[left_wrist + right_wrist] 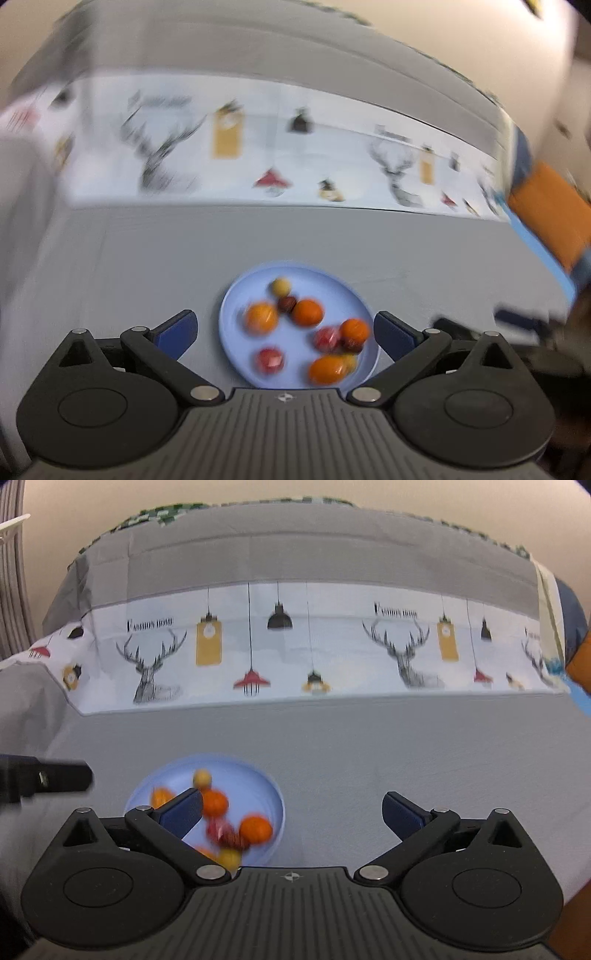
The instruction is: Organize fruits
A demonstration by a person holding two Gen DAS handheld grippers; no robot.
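Observation:
A light blue plate lies on the grey tablecloth and holds several small fruits: oranges, red ones, a dark one and a small yellow one. My left gripper is open and empty, with its jaws on either side of the plate, above it. In the right wrist view the plate sits low left, partly behind my left finger. My right gripper is open and empty, to the right of the plate. The left view is blurred.
The tablecloth has a white band printed with deer heads and lamps across the back. An orange and blue object lies at the right edge. The left gripper's black tip shows at the left of the right wrist view.

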